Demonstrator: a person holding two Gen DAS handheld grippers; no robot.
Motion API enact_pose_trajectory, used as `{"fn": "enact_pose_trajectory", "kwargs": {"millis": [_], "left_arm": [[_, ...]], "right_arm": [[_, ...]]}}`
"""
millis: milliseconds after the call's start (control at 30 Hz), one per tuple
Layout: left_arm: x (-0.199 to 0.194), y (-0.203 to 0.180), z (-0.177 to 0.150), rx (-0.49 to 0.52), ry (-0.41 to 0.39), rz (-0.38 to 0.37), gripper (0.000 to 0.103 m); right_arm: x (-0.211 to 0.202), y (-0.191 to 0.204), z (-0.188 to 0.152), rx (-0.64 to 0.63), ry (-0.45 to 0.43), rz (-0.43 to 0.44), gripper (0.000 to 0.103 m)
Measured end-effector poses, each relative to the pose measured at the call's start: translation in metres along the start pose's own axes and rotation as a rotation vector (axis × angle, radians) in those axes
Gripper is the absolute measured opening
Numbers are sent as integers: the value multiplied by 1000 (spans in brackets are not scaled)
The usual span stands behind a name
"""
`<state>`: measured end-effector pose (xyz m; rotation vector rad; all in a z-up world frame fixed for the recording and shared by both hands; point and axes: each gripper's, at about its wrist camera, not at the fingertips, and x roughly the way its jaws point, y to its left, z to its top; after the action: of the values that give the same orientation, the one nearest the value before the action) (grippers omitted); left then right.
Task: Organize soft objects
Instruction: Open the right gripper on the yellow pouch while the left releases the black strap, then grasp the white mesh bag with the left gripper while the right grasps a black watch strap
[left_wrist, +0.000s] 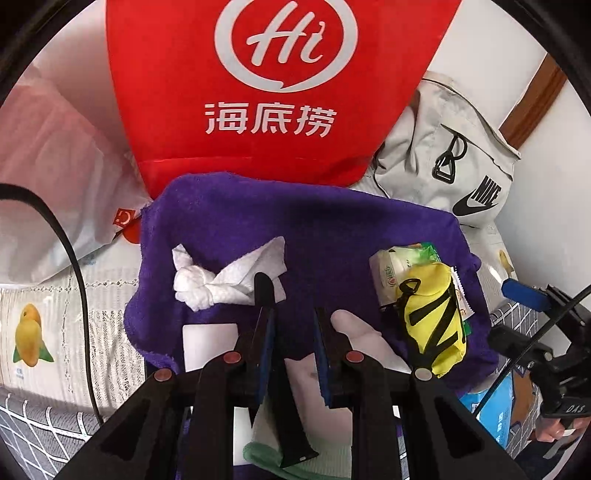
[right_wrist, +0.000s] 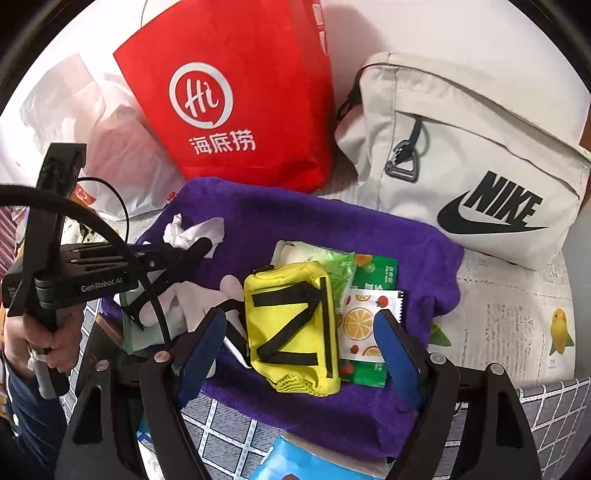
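Note:
A purple towel (left_wrist: 314, 225) (right_wrist: 332, 229) lies spread on the table. On it are a knotted white cloth (left_wrist: 221, 277) (right_wrist: 192, 230), a yellow pouch with black straps (left_wrist: 436, 317) (right_wrist: 295, 328), tissue and wet-wipe packs (left_wrist: 391, 266) (right_wrist: 365, 317), and a pale glove (left_wrist: 365, 347) (right_wrist: 177, 302). My left gripper (left_wrist: 295, 295) (right_wrist: 184, 251) hangs over the glove, fingers a little apart, a black strap lying along one finger. My right gripper (right_wrist: 299, 325) is open, its blue pads either side of the yellow pouch.
A red "Hi" bag (left_wrist: 273, 88) (right_wrist: 236, 103) and a grey Nike bag (left_wrist: 454, 155) (right_wrist: 469, 173) stand behind the towel. A translucent plastic bag (left_wrist: 55, 177) lies at the left. A blue pack (right_wrist: 314, 461) sits at the near edge.

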<state>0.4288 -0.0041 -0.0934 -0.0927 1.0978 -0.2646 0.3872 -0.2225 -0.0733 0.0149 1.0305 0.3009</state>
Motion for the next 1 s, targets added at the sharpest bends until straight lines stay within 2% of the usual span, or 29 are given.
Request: {"fn": "enact_pose_trajectory", "kwargs": {"millis": [233, 400, 567, 767, 800, 867, 1000], "left_arm": [[-7, -2, 0, -6, -5, -11, 20], [-25, -5, -7, 1, -11, -13, 21], [-57, -6, -29, 22, -28, -3, 22], [-100, -1, -69, 45, -49, 38, 23], [-106, 0, -77, 46, -56, 37, 25], [-117, -1, -94, 53, -62, 28, 34], [-133, 2, -132, 45, -86, 23, 45]], "right_arm": [[-5, -1, 1, 9, -9, 11, 81], [0, 6, 0, 14, 20, 64, 81], [2, 21, -4, -24, 36, 80, 80], [-25, 44, -14, -58, -14, 98, 80], [-32, 49, -18, -59, -16, 104, 80], [-43, 57, -26, -75, -19, 101, 80], [-74, 76, -60, -116, -53, 106, 79]]}}
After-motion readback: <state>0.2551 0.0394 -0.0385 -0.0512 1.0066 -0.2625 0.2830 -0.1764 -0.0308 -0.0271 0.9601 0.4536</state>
